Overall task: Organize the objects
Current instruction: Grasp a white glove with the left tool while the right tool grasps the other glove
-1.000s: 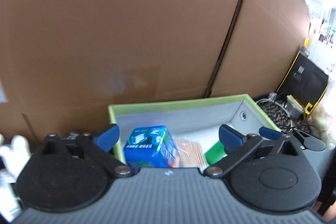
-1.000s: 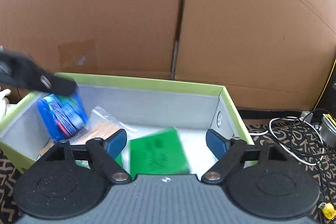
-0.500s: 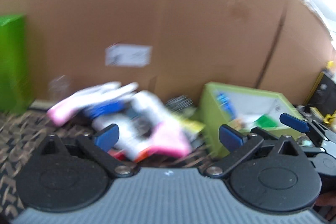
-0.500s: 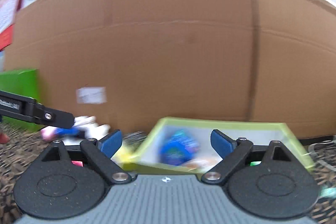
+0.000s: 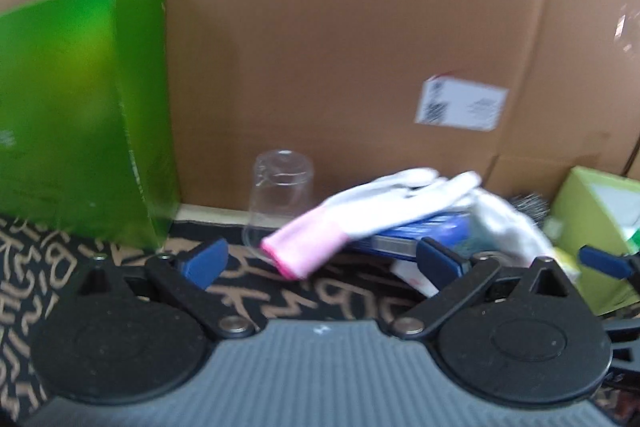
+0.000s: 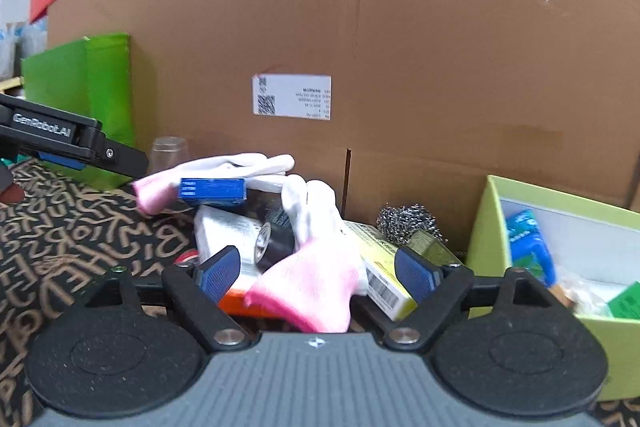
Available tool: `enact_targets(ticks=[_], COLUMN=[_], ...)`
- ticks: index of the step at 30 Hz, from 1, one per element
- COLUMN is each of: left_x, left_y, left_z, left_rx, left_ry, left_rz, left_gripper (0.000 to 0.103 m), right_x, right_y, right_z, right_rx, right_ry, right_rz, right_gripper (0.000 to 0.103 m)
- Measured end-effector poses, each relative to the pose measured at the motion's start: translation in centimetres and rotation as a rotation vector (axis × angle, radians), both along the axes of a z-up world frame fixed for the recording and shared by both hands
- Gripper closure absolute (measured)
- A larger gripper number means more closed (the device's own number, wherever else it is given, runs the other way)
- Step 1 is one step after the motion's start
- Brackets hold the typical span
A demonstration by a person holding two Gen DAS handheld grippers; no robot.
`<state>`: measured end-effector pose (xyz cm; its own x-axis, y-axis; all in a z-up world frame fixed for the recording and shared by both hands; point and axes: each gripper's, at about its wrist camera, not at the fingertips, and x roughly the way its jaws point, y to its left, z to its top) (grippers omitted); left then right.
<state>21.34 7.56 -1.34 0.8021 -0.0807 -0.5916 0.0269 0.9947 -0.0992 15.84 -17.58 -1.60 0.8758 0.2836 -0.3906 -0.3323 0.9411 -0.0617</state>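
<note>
1. Between the fingers of your right gripper (image 6: 318, 273), which stand wide apart and clamp nothing, you see a white glove with a pink cuff (image 6: 316, 267) draped over a black tape roll (image 6: 276, 243) in the pile of loose objects.
2. Your left gripper (image 5: 320, 263) also has its fingers spread apart with nothing between them; it hovers above the patterned mat (image 5: 280, 303).
3. Just ahead of the left gripper, a second white glove with a pink cuff (image 5: 372, 211) lies across a blue box (image 5: 424, 231).
4. Behind that glove, a clear plastic cup (image 5: 280, 195) stands upside down on the mat, close to the cardboard wall (image 5: 360, 47).
5. From the right wrist view, the pile also holds a white carton (image 6: 224, 231), a yellow carton with a barcode (image 6: 384, 279) and a steel scouring pad (image 6: 404, 223).
6. To the right of the pile sits the open light-green storage box (image 6: 488, 227). It contains a blue packet (image 6: 528, 243) and a green item (image 6: 624, 301).
7. At far left, a bright green box (image 5: 80, 107) stands upright against the cardboard wall.
8. A white shipping label (image 6: 292, 97) is stuck to the cardboard above the pile.
</note>
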Motion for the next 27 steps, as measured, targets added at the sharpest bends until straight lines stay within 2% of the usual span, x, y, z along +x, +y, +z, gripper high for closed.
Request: enact_targets(ticks=[2,4,6,7,8,9,10,14,20,24,25,26,27], left_x=[1.6,2.9,3.7,4.0,4.4,4.6,4.5,1.9,-8.3,-13.5,-14.0,-14.5,-14.6], left_y=[0.3,0.5,0.3,0.3,0.2,0.3,0.4,0.0,-3.1,-5.7,-6.3,-6.8,-7.2], left_z=[-0.9,-1.8,-2.5,-2.8,-3.1,-3.4,-3.6,-2.7,-0.3,-1.6,-2.2,-2.7,-3.1], left_rx=[0.01,0.009,0.007,0.007,0.003,-0.018,-0.041,-0.086,-0.088,-0.104,-0.095,-0.08,-0.066], left_ry=[0.034,0.063,0.087,0.103,0.124,0.141,0.146,0.131,0.111,0.135,0.145,0.147,0.146], left_rz=[-0.01,-0.027,-0.048,-0.052,-0.056,-0.063,-0.068,-0.089,-0.219,-0.283,-0.282,-0.282,-0.279], left_gripper=[0.014,0.022,0.038,0.056,0.065,0.083,0.092,0.094,0.093,0.09,0.082,0.066,0.056], right_x=[0.8,1.4,1.4,0.9,0.1,-0.8,-1.9,-5.6,-9.3,-11.3,-11.8,-12.1,-12.3], right_y=[0.3,0.2,0.0,-0.4,-0.7,-1.1,-1.4,-2.8,-4.8,-5.1,-5.1,-5.1,-5.0], right_z=[-0.5,-1.1,-1.3,-1.0,-0.7,-0.4,0.0,1.0,0.1,-1.4,-1.7,-2.1,-2.3], right_rx=[-0.02,-0.027,-0.033,-0.013,0.006,0.016,0.02,0.057,0.048,0.032,0.041,0.043,0.039], right_ry=[0.013,0.058,0.075,0.073,0.064,0.042,0.017,-0.011,0.073,0.17,0.185,0.203,0.226], right_rz=[-0.019,-0.024,-0.04,-0.024,-0.016,-0.011,-0.007,0.003,0.004,0.071,0.088,0.108,0.129], right_gripper=[0.025,0.071,0.087,0.091,0.091,0.091,0.091,0.091,0.091,0.09,0.084,0.077,0.06])
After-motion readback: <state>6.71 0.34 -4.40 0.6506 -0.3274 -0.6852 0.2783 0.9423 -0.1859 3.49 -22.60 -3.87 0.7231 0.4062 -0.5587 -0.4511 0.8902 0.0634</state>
